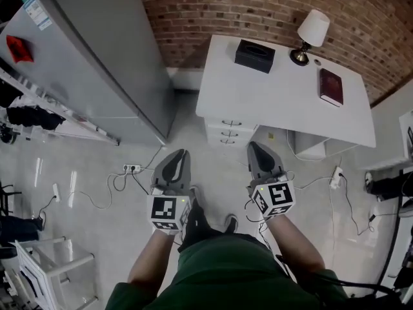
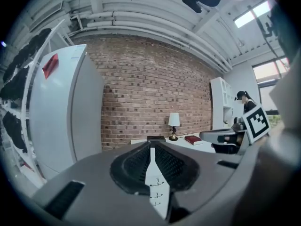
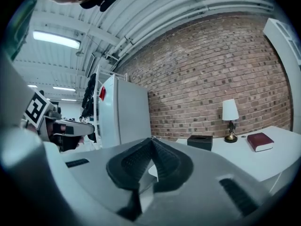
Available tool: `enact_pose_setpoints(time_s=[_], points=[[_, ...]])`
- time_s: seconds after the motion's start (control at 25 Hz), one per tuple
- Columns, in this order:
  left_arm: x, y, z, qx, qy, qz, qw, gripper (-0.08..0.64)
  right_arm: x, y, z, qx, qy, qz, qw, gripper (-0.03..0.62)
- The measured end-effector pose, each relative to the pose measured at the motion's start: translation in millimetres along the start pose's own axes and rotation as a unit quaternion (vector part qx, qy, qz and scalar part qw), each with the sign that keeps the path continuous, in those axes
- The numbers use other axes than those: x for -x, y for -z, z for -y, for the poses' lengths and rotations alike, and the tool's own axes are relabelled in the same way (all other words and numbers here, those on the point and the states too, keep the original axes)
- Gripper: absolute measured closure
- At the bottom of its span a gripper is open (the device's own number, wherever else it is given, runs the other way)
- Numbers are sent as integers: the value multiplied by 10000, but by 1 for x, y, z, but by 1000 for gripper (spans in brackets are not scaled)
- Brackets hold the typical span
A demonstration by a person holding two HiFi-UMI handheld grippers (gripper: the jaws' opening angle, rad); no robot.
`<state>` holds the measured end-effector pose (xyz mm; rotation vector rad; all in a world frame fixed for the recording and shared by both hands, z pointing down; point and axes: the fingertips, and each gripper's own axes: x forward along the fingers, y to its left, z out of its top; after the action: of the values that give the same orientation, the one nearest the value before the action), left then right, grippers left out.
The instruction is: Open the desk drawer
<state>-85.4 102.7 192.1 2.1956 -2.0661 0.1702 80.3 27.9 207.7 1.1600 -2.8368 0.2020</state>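
The white desk point(image 1: 258, 95) stands against the brick wall, its stack of three drawers point(image 1: 229, 134) facing me with small curved handles. My left gripper point(image 1: 182, 152) hovers over the floor just left of the drawers, its jaws together and empty. My right gripper point(image 1: 253, 146) hangs right of the drawer stack, near the desk's front edge, also shut and empty. In the left gripper view the drawer fronts point(image 2: 157, 185) show as a white strip with handles behind the closed tips of the left gripper point(image 2: 151, 147). The right gripper point(image 3: 151, 140) points at the desk top in its own view.
A tall grey fridge point(image 1: 97, 57) stands left of the desk. On the desk are a black tissue box point(image 1: 254, 55), a lamp point(image 1: 311, 34) and a red book point(image 1: 330, 86). A power strip point(image 1: 131, 168) and cables lie on the floor. A white cart point(image 1: 51, 270) stands at the lower left.
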Motion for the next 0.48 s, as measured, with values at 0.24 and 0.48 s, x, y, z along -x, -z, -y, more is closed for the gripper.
enact_pose_setpoints(time_s=[0.24, 0.48], points=[[-57, 7, -43, 36, 570, -131, 9983, 535, -56, 7, 4, 32, 488, -161, 9987, 591], [-101, 17, -76, 30, 1159, -426, 9923, 535, -94, 17, 5, -10, 1094, -275, 9936, 592]])
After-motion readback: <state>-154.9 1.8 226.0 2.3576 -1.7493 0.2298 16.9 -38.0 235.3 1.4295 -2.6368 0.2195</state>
